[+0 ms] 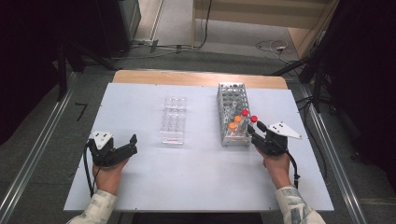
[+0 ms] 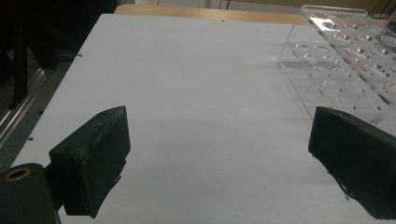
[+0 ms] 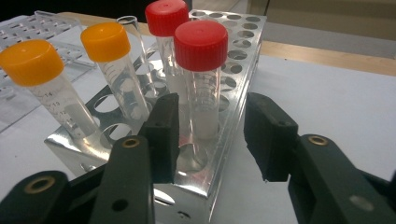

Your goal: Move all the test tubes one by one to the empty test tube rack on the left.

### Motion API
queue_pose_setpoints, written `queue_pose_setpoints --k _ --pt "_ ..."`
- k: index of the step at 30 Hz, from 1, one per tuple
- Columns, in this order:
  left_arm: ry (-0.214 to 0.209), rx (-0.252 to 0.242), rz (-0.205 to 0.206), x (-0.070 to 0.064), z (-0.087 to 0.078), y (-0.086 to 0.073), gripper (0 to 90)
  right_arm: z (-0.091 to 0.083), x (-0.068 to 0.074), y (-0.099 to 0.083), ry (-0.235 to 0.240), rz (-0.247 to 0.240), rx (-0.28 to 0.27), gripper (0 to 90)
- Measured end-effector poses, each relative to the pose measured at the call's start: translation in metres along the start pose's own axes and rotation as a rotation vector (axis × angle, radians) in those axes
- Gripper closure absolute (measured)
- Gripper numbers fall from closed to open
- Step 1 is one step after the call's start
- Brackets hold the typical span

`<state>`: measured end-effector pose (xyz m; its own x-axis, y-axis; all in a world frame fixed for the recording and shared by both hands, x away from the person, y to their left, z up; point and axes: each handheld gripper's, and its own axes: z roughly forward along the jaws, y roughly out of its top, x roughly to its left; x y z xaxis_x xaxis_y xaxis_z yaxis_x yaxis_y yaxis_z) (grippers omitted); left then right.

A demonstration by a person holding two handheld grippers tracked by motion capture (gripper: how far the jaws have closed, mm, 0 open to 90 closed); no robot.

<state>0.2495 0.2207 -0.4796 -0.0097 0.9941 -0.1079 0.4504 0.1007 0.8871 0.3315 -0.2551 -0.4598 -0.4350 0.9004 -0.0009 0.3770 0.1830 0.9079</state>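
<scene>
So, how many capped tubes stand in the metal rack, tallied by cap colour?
Red-capped tubes: 2, the near one between the open jaws of the right hand-held gripper, the other behind it.
Orange-capped tubes: 2, one and another.
Total: 4 capped tubes in the metal rack.

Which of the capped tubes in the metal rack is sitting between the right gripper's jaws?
The nearer red-capped tube, at the metal rack's near corner. The right gripper brackets it, jaws open; the other red-capped tube stands behind it.
</scene>
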Motion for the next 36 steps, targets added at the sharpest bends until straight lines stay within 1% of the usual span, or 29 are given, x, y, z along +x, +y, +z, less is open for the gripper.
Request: queue_pose_setpoints --k 3,4,8,9,10,11,16,21,25,26,28,31,36 --pt "0.000 0.001 -0.001 0.000 0.000 0.000 6.0 0.004 0.002 0.001 -0.003 -0.005 -0.005 59.9" --pt "0.000 0.001 -0.001 0.000 0.000 0.000 6.0 0.004 0.002 0.001 -0.003 -0.005 -0.005 59.9" --pt "0.001 0.000 0.001 0.000 0.000 0.000 6.0 0.009 0.004 0.001 -0.003 -0.016 0.002 66.4" --pt "0.001 0.000 0.001 0.000 0.000 0.000 6.0 0.009 0.004 0.001 -0.003 -0.016 0.002 66.4" --pt "0.002 0.000 0.001 0.000 0.000 0.000 6.0 0.010 0.005 0.001 -0.004 -0.018 0.002 69.4" --pt "0.002 0.000 0.001 0.000 0.000 0.000 5.9 0.010 0.005 0.001 -0.005 -0.017 0.004 70.6" --pt "0.006 0.000 0.002 0.000 0.000 0.000 6.0 0.011 0.005 0.003 -0.009 -0.007 0.006 71.3" --pt "0.007 0.000 0.002 0.000 0.000 0.000 5.9 0.003 0.005 0.016 -0.009 -0.013 -0.042 71.4" --pt "0.008 0.000 0.003 0.000 0.000 0.000 5.9 -0.005 0.006 0.024 -0.007 -0.014 -0.072 71.6" --pt "0.008 0.000 0.003 0.000 0.000 0.000 5.9 -0.005 0.006 0.024 -0.007 -0.014 -0.072 71.6" --pt "0.006 0.001 0.002 0.000 0.000 0.000 6.0 -0.013 0.006 0.031 -0.001 -0.013 -0.095 71.7" --pt "0.003 0.002 0.001 0.000 0.000 0.000 5.9 -0.017 0.006 0.035 0.004 -0.007 -0.106 71.7" --pt "-0.002 -0.001 -0.001 -0.001 -0.002 0.001 6.0 -0.032 0.008 0.043 0.019 -0.002 -0.130 71.7"
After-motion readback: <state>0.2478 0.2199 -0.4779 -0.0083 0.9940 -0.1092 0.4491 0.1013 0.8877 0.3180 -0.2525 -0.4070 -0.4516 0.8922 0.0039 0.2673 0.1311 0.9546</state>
